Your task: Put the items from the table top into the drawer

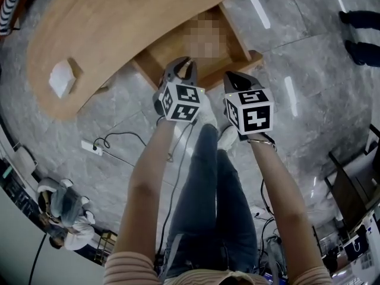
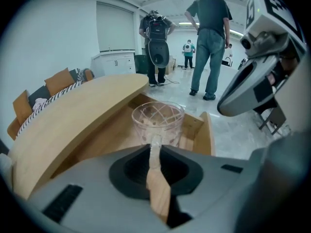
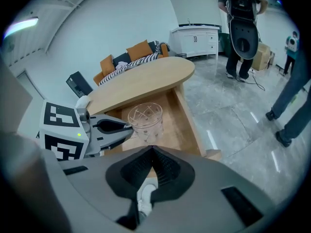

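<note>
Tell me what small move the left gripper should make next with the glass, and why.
Probably lower the glass onto the floor of the drawer before opening. The left gripper pinches the upright glass by its rim over the open drawer. The glass looks to hang clear of the floor, so letting go now might drop it.

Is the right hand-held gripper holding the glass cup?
No, the right hand-held gripper has its jaws together on nothing; the left hand-held gripper pinches the rim of the glass cup.
</note>
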